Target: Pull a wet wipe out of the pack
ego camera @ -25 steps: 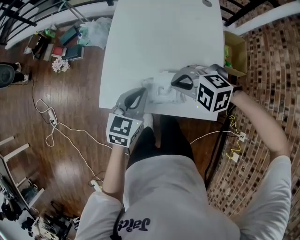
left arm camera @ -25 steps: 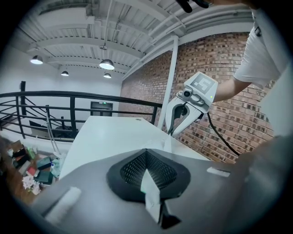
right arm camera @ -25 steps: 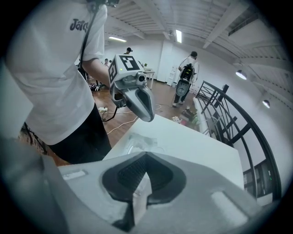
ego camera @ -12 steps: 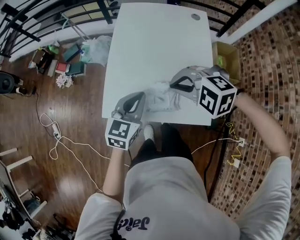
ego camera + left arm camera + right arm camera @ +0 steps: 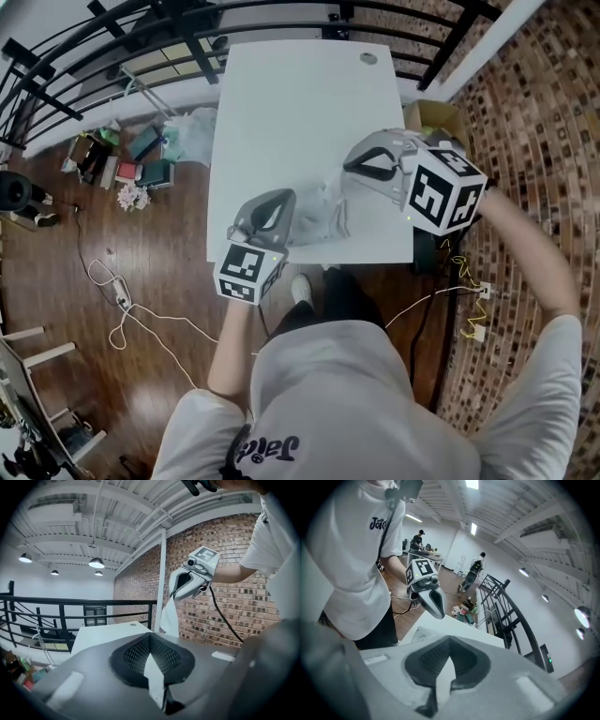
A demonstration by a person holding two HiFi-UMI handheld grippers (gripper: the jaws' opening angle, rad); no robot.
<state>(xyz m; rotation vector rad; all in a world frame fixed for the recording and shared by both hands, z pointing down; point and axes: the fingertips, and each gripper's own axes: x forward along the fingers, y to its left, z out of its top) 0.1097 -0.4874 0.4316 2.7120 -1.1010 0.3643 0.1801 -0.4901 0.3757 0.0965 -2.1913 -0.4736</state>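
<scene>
Both grippers have come up off the table (image 5: 300, 103) compared with a second ago, the right one more, and the white bundle that lay at the near table edge now hangs between them. Left gripper (image 5: 284, 204) is clamped tight on a thin white edge, which I take to be the pack (image 5: 314, 230), though it could be sheet, not certain. Right gripper (image 5: 350, 169) is pinched fully closed on the wipe (image 5: 330, 194), with a white strip showing in its jaws. The gap between the two tips looks wider than before, so the wipe is probably being drawn out. I judge the pull as well under way but not finished, since nothing shows the sheet free of the pack. The head view only gives a crumpled white mass between the tips, and wipe and pack blur together there. The left gripper view sorts it out better: the wipe (image 5: 169, 616) hangs as a flat sheet straight down from the right gripper's tips against the brick wall, then drops out of sight behind the left gripper's own body. The right gripper view adds the other end: a greyish lump, likely the pack (image 5: 417, 633), just under the left gripper's tips at the table edge; whether it touches the table I can't tell.
</scene>
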